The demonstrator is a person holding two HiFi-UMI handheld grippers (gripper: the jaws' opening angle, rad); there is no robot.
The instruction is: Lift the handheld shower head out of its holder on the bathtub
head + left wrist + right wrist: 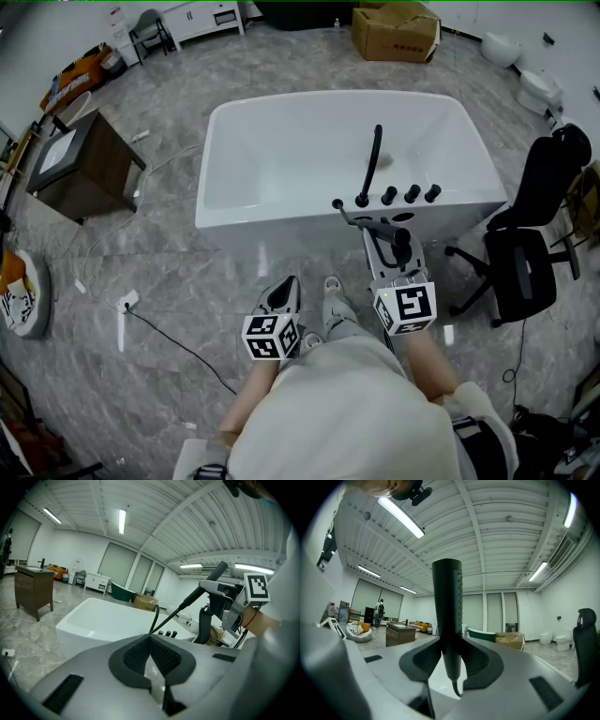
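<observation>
Your right claw grips the handheld shower head upright over the bathtub near rim (left claw clenched, empty). Pull farther and the hose could yank it loose.

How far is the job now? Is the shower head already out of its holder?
Lifted, it seems: the right gripper is shut on the black shower head, held upright beside the bathtub, its hose running down towards the tub. The left gripper is shut, empty. The holder itself I cannot make out; nothing else looks left.
</observation>
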